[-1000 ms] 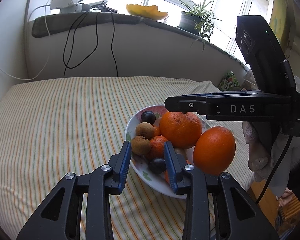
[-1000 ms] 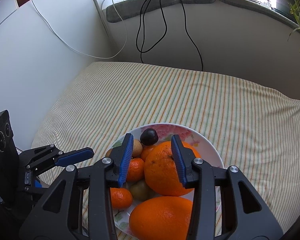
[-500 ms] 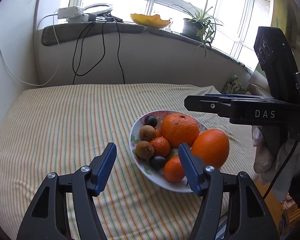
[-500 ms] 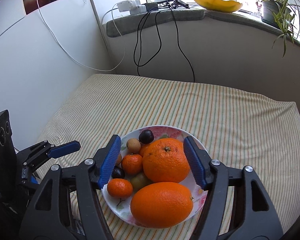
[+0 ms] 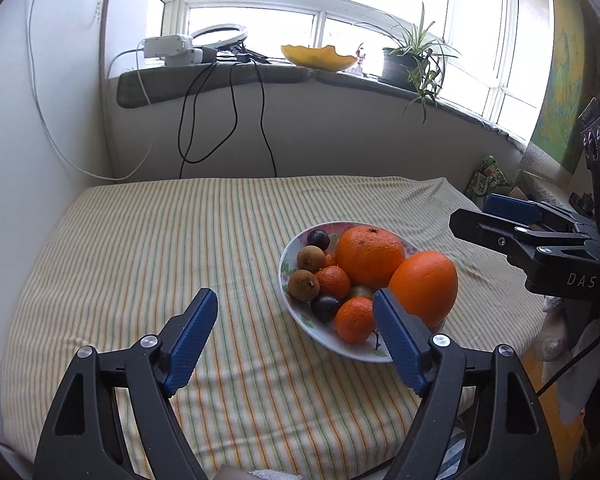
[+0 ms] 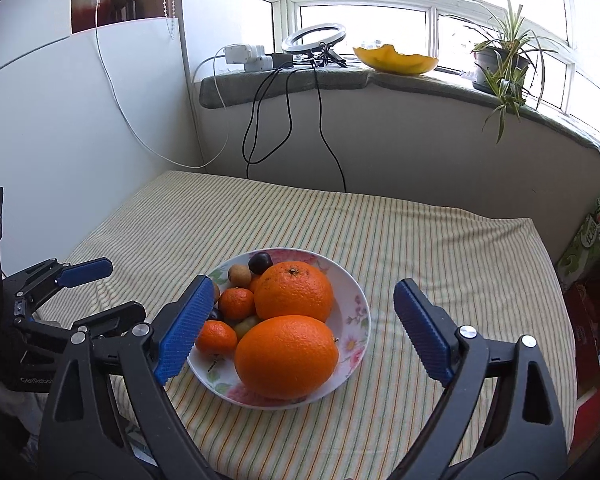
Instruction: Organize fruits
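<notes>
While both grippers hang over a bed spread with a striped sheet, a floral-rimmed plate near the bed's front edge holds all the fruit in view: two large oranges, one rounder orange toward the back and one oval orange at the front, with three small mandarins, two brown longan-like fruits, two dark plums and a pale green fruit crowded against them on the plate's left side. The front mandarin sits at the rim just beside the oval orange, and one plum lies at the far edge of the plate. The oranges are bright and pebbled, the rounder one showing its stem scar upward. The left gripper hovers over the sheet with its blue pads wide apart and its jaws opening, nothing between them but cloth and the plate's near rim behind; the right gripper stands likewise spread and opening, its pads flanking the plate from above without touching any fruit. A second ago both sets of jaws were nearly closed and close in over the fruit; since then they have drawn back and risen, so more of the bed and the windowsill, with its potted plant and yellow dish, has come into view.
</notes>
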Tool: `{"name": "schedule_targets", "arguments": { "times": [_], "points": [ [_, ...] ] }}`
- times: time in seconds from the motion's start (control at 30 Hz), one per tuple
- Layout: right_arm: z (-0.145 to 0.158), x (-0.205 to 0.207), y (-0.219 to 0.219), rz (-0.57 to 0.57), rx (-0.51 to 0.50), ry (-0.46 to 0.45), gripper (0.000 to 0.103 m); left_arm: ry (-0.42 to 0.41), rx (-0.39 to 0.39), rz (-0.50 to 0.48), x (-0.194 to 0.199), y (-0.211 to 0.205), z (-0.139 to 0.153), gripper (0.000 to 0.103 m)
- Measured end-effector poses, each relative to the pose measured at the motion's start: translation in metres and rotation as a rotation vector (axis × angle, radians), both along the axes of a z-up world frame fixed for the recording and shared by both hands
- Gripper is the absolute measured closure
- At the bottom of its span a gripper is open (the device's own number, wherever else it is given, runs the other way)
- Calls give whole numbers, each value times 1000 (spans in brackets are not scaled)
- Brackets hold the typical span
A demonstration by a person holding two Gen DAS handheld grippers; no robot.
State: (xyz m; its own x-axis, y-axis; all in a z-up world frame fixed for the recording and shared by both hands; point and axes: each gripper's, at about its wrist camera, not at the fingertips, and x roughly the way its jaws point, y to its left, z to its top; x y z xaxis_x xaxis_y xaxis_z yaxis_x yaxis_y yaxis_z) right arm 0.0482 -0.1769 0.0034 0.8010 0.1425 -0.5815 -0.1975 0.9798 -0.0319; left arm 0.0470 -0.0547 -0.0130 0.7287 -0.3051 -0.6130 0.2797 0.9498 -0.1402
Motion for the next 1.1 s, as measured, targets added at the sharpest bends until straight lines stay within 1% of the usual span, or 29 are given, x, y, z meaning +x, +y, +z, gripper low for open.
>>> {"name": "schedule_targets", "arguments": {
  "times": [0.13,0.33,0.57,1.1],
  "points": [
    [-2,-16,-8,-48,18,-25,9,-4,0,31,-8,3,0,23],
    [-8,-32,-19,-98,38,-37,9,-3,5,45,-15,2,-1,23],
    [-12,-37,-24,-118,72,-31,9,-6,12,45,-17,1,-1,23],
    [-17,-38,-24,-127,81,-18,9,-15,23,42,-20,-1,0,22]
  ]
}}
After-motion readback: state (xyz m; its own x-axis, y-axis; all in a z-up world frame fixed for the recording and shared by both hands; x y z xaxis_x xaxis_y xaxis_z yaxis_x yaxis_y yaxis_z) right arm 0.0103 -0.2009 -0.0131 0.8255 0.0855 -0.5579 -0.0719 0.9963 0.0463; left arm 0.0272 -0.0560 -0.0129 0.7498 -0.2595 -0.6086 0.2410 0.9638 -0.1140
